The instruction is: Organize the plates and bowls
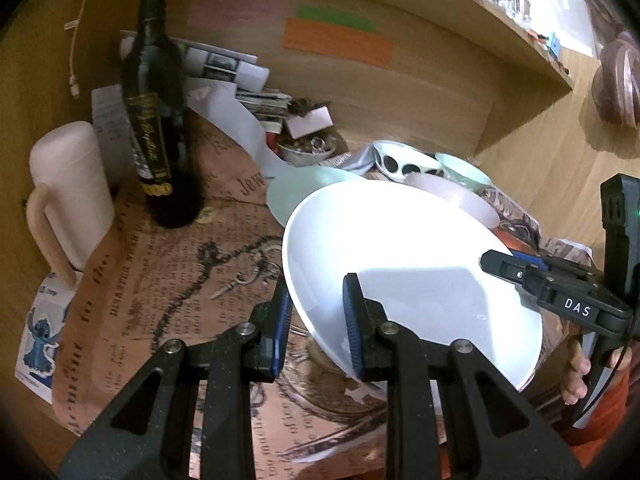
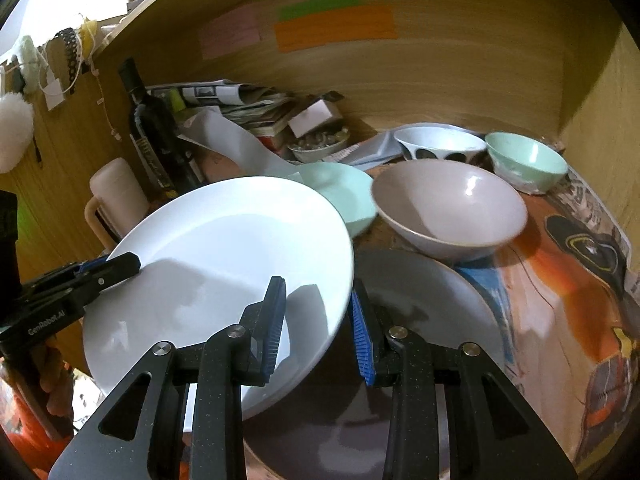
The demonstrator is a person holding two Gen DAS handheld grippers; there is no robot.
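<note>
A large white plate (image 1: pixel 412 276) (image 2: pixel 224 264) is held tilted above the table between both grippers. My left gripper (image 1: pixel 316 320) straddles its left rim with jaws apart, a gap showing at each pad. It shows at the plate's left rim in the right wrist view (image 2: pixel 120 266), where it looks pinched. My right gripper (image 2: pixel 318 324) straddles the right rim, also with a gap; it appears in the left wrist view (image 1: pixel 500 262). Under the plate lies a grey plate (image 2: pixel 432 304). Behind are a mint plate (image 2: pixel 344 192), a grey bowl (image 2: pixel 448 204), a spotted bowl (image 2: pixel 438 146) and a mint bowl (image 2: pixel 526 160).
A dark wine bottle (image 1: pixel 154 104) and a cream jug (image 1: pixel 68 192) stand at the left. Papers and magazines (image 2: pixel 240 108) and a small dish of bits (image 2: pixel 318 144) fill the back. Wooden walls (image 2: pixel 440 72) enclose the nook; a printed cloth (image 1: pixel 160 280) covers the table.
</note>
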